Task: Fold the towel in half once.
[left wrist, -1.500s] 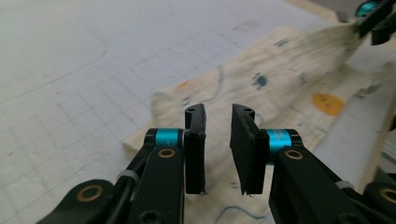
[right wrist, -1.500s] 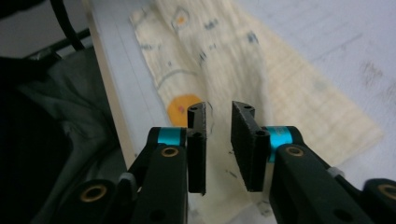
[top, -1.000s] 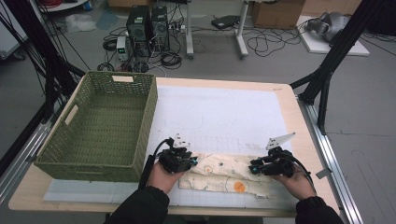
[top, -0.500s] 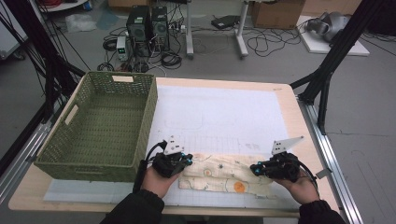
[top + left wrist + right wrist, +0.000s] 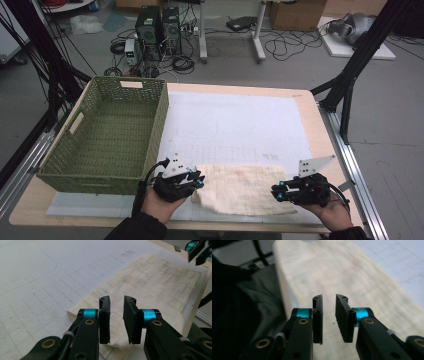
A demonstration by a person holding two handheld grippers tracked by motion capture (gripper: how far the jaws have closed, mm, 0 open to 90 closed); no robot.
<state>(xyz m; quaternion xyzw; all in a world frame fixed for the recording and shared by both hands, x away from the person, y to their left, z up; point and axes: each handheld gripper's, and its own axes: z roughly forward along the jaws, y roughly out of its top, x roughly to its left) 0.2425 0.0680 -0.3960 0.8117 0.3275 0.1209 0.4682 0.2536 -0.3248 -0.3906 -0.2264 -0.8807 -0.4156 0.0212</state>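
A cream cloth point(image 5: 245, 190) lies folded flat on the white mat near the table's front edge, its plain side up. My left gripper point(image 5: 197, 181) sits at the cloth's left end, pointing right. Its jaws have just been opening; in the left gripper view they point(image 5: 117, 300) stand apart above the cloth point(image 5: 155, 277) with nothing between them. My right gripper point(image 5: 277, 192) is at the cloth's right end, pointing left, and its jaws have also just been opening. In the right gripper view it point(image 5: 329, 298) is empty over the blurred cloth point(image 5: 324, 270).
A green woven basket point(image 5: 159, 130) stands at the left of the table, its near corner close to my left hand. The white gridded mat point(image 5: 235, 120) stretches beyond the cloth. The right gripper point(image 5: 197, 250) also appears at the far corner of the left gripper view.
The cloth showed a printed face with an orange spot; now a plain cream face is up. Both grippers drew back toward the person and slightly apart, shut half a second ago, open now.
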